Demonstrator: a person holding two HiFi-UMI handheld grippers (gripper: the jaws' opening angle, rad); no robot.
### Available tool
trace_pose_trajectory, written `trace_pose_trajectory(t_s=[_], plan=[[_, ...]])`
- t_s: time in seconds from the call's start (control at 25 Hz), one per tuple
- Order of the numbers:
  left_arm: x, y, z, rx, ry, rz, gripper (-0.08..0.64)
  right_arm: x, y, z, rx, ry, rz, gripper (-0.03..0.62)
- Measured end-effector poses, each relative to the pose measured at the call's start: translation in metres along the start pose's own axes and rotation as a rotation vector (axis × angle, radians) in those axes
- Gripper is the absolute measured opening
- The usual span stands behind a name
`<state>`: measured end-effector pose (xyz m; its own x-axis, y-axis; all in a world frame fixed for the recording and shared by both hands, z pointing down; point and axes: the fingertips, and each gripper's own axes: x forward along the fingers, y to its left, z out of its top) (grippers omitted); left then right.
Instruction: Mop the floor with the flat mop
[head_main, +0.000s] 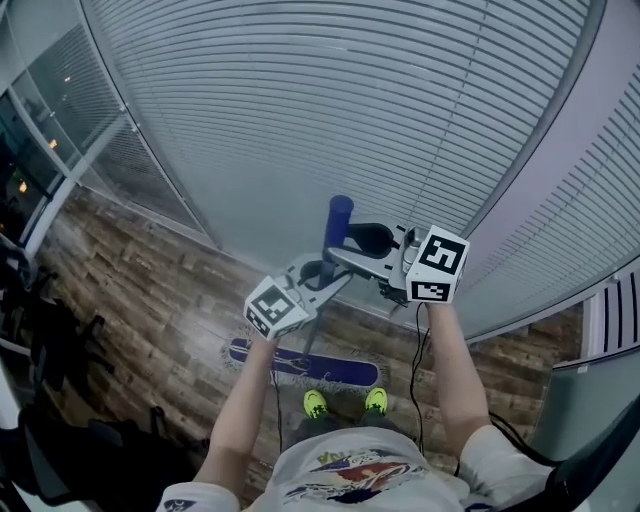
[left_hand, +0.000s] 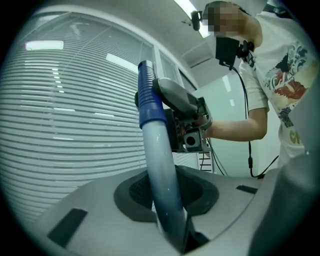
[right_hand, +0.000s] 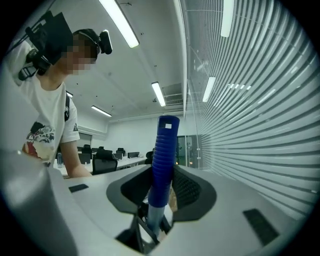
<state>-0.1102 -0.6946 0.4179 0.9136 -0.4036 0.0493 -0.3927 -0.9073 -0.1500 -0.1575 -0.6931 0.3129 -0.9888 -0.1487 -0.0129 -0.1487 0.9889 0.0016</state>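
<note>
Your left tongs (left_hand: 167, 202) are closed on the pale pole (left_hand: 159, 165) of the mop, with a dark pad pressing it from each side. Your right tongs (right_hand: 161, 197) are clamped higher up, on the ribbed blue grip (right_hand: 163, 155) at the pole's top end, which stands up out of the jaws. From the left gripper view the right tongs show just behind the grip, with your forearm reaching in from the right.

In the head view the left tongs sit lower and to the left and the right tongs higher and to the right, and they meet the pole from opposite sides. The pole runs down from them to the blue mop head (head_main: 300, 362). The mop head lies flat on the wooden floor (head_main: 150, 290), set crosswise just ahead of your green shoes (head_main: 315, 404). Beyond it, close-slatted blinds (head_main: 350, 100) fill the wall you face. Dark chairs stand on the floor off to your left.
</note>
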Motion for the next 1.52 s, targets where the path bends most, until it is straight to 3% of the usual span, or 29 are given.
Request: trace_pose_trajectory(t_s=[0.36,0.56,0.72,0.92,1.2,1.52], plan=[[-0.001,0.008,0.01,-0.077,-0.029,0.088,0.073,0.0,0.003,0.011,0.039,-0.08,0.092,0.126],[-0.009,-0.006,0.009,-0.107,0.008,0.146,0.061,-0.004,0.023,0.016,0.049,-0.082,0.114,0.124],[-0.02,-0.057,0.032,-0.095,0.016,0.179,0.052,-0.024,0.08,0.03,0.033,-0.071,0.124,0.124],[-0.015,-0.168,0.016,-0.025,0.101,0.217,0.052,-0.091,0.179,0.003,0.032,-0.115,0.151,0.124],[-0.018,-0.273,0.019,-0.01,0.163,0.303,0.052,-0.148,0.284,-0.011,0.018,-0.11,0.231,0.129],[-0.033,-0.336,0.014,-0.026,0.202,0.335,0.052,-0.171,0.354,-0.024,0.062,-0.113,0.274,0.14]])
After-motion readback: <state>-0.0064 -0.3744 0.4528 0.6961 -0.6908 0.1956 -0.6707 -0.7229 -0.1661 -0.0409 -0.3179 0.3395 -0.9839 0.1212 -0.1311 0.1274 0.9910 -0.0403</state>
